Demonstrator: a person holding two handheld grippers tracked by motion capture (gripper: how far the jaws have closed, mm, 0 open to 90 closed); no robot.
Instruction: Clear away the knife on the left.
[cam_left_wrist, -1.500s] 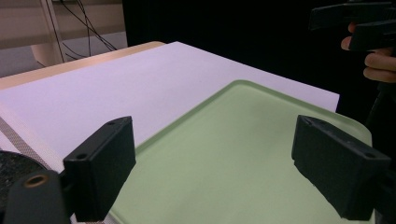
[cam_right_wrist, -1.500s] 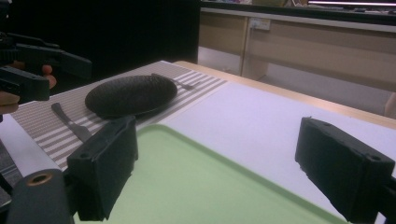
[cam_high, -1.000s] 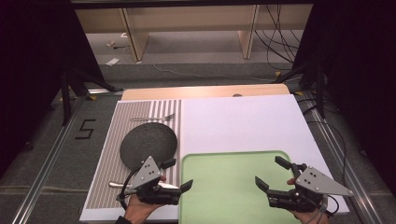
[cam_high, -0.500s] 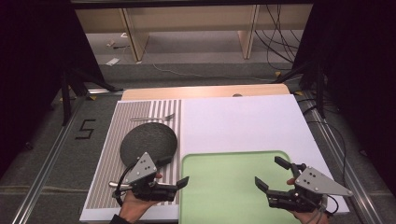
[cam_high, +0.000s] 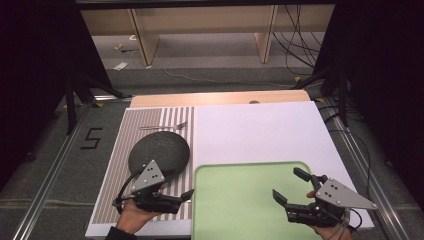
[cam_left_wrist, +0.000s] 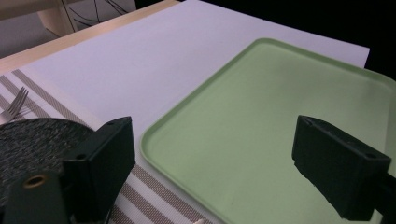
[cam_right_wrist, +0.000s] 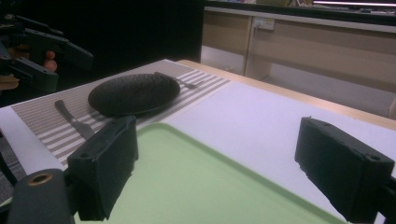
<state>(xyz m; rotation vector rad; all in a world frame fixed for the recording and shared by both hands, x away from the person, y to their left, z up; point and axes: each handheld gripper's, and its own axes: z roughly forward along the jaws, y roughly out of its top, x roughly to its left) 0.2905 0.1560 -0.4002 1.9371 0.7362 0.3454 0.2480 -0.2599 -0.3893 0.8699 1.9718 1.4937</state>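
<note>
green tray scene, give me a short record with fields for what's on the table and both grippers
tray: green tray at the near edge of the table, nothing on it
plate: dark round plate on the striped placemat, left of the tray
fork: fork beyond the plate on the placemat
knife: dark knife beside the plate on the placemat
left gripper: left gripper open, holding nothing, by the tray's left rim
right gripper: right gripper open, holding nothing, over the tray's right part

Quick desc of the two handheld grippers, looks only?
Both are black, two-jawed, with blocky rectangular pads. The left gripper and right gripper each carry a grey triangular plate with small dark holes. A black cable loops from the left one. A dark cuff shows at the left wrist.
</note>
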